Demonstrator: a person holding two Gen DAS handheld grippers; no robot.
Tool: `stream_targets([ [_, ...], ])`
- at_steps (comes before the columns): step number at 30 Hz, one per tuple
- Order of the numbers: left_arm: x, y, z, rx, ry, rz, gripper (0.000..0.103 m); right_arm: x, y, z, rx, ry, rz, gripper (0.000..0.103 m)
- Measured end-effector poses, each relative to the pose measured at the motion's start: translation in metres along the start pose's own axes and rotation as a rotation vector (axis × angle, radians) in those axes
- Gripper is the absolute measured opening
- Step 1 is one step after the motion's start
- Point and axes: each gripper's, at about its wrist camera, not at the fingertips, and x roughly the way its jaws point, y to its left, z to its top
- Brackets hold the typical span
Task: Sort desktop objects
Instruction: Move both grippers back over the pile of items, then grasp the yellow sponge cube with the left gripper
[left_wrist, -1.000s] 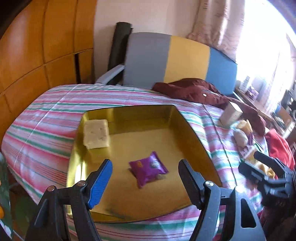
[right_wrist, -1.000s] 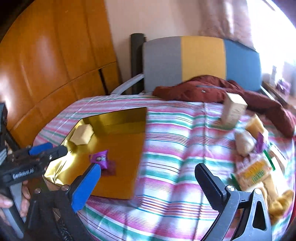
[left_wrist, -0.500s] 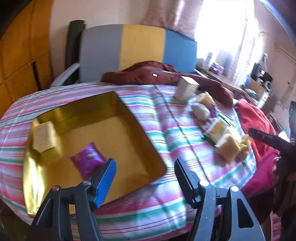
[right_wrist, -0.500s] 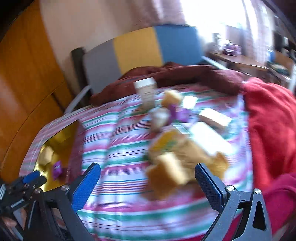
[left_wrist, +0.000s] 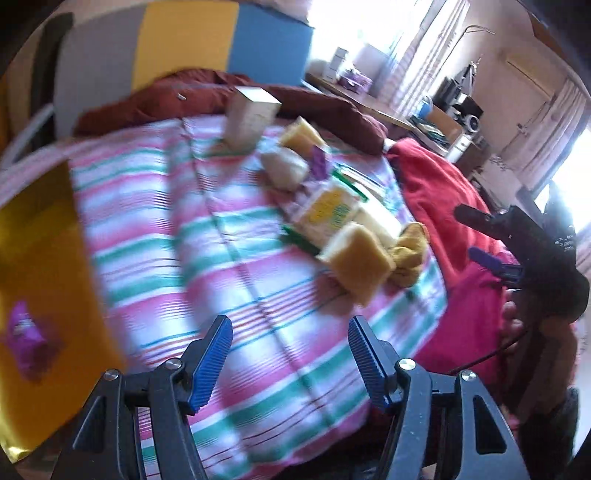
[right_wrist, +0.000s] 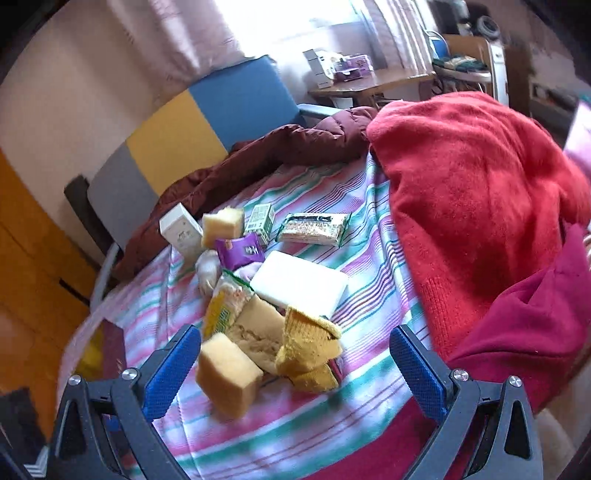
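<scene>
Both tools have swung from the gold tray (left_wrist: 40, 258) toward spongy blocks (right_wrist: 227, 373) on the striped bedspread (left_wrist: 221, 258); left tool (left_wrist: 290, 354) and right tool (right_wrist: 295, 365) gape empty.

Tray (left_wrist: 44, 266) left of snack pile (left_wrist: 343, 221)

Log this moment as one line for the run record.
left gripper: open, empty | right gripper: open, empty, facing pile | nearest: yellow sponge | gold tray: holds purple packet

Bare striped cloth (left_wrist: 236, 258) btwn gold tray (left_wrist: 44, 258) at left & snack pile (right_wrist: 266, 295) w/ near sponge (right_wrist: 227, 373): open lane. Red blanket (right_wrist: 480, 206) heaps up right, maroon jacket (right_wrist: 258, 162) blocks far edge.
</scene>
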Motion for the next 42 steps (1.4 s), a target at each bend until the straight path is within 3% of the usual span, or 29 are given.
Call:
stream_targets([
  [10,0.058,-0.018,0.026,-0.168,0.110,-0.198,0.065,0.002,0.000,0.000,0.010,-0.003,0.037,0.103],
  [17,0.082,-0.023,0.041,-0.284,0.126,-0.244,0.068,0.003,0.000,0.001,0.007,0.002,0.034,0.103],
  [26,0.121,-0.027,0.047,-0.393,0.181,-0.211,0.068,0.003,0.000,0.000,0.011,-0.003,0.041,0.103],
  [29,0.124,-0.029,0.047,-0.377,0.176,-0.206,0.066,0.004,0.001,0.001,0.009,0.000,0.038,0.103],
  [31,0.123,-0.029,0.046,-0.351,0.170,-0.194,0.060,0.004,0.000,0.001,0.007,0.002,0.035,0.103],
  [37,0.116,-0.030,0.040,-0.271,0.143,-0.189,0.057,0.006,0.002,0.001,-0.004,0.020,0.010,0.103],
  [42,0.097,-0.028,0.032,-0.190,0.116,-0.137,0.057,0.011,0.006,0.001,-0.018,0.045,-0.022,0.103],
])
